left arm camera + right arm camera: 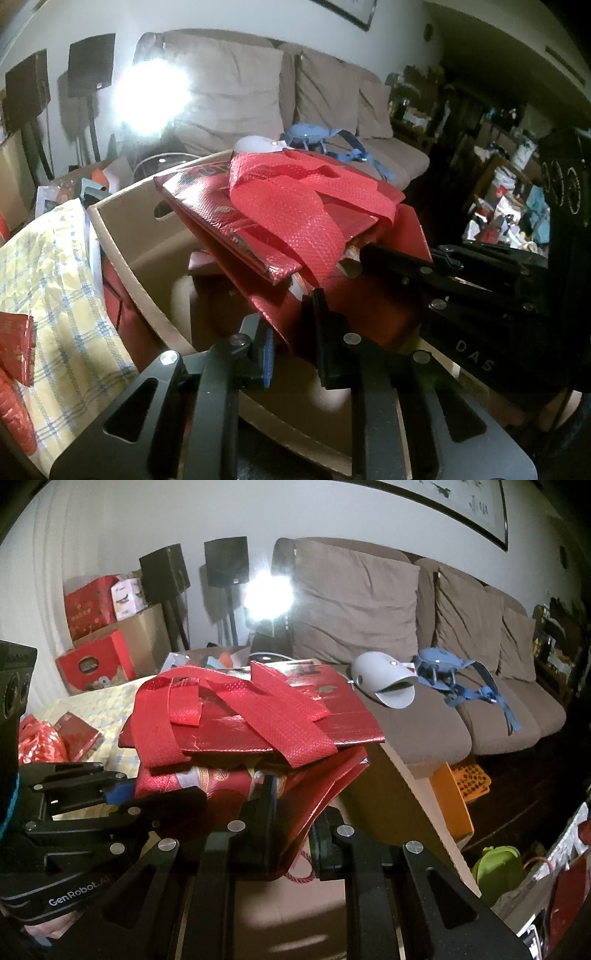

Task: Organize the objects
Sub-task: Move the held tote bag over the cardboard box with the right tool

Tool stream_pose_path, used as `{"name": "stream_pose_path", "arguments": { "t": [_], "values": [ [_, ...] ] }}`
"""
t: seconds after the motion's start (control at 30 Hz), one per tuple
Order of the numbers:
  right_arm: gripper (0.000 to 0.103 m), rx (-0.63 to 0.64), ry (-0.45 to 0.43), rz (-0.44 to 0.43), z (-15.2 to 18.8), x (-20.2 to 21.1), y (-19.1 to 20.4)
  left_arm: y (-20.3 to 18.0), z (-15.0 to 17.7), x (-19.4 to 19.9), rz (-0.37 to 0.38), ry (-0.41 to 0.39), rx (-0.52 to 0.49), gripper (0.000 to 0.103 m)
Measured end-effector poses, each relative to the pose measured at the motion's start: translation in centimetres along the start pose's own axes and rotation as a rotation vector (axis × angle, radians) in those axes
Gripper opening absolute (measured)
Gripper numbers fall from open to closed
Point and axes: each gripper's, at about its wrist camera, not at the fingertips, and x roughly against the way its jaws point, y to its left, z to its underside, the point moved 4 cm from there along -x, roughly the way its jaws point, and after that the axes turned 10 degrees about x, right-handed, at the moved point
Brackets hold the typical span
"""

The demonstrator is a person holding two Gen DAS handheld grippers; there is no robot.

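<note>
Both tools are clamped on the same load. Left tool (291, 347) pinches the lower edge of a stack of folded red bags (295, 221), its fingers nearly together with red material between them. Right tool (291, 834) pinches the same stack's near edge in the same way, as its own view shows.

Location of the load: the stack is carried between the two tools, tilted, above the open cardboard box (144, 236). Loose red handles (221, 716) lie draped across the top bag. Inside the box some red and pale contents show, too dim to identify.

Surroundings: a checked cloth (62, 280) lies just beside the box, with red packets on it. A brown sofa (369, 605) stands behind, bearing a grey helmet-like item (384, 679) and a blue strap harness (458, 679).

Assessment: the step in hand appears to be stowing the bags in the box. The next move calls for lowering both sides evenly, clearing the box wall, and keeping the handles from snagging on the rim before release.
</note>
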Motion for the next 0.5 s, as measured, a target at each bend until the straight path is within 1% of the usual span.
{"name": "stream_pose_path", "arguments": {
  "t": [0.17,0.33,0.5],
  "values": [
    [0.014,-0.016,0.028,0.006,0.5,-0.6,-0.5,-0.6,-0.4,-0.7,-0.013,0.024,-0.004,0.016],
    [0.014,-0.055,0.030,0.009,1.0,-0.3,-1.5,-1.5,-0.7,-1.2,-0.019,0.030,-0.036,0.016],
    [0.014,-0.077,0.038,0.012,1.2,-0.4,-2.0,-2.1,-0.9,-1.6,-0.025,0.030,-0.044,0.016]
  ]
}}
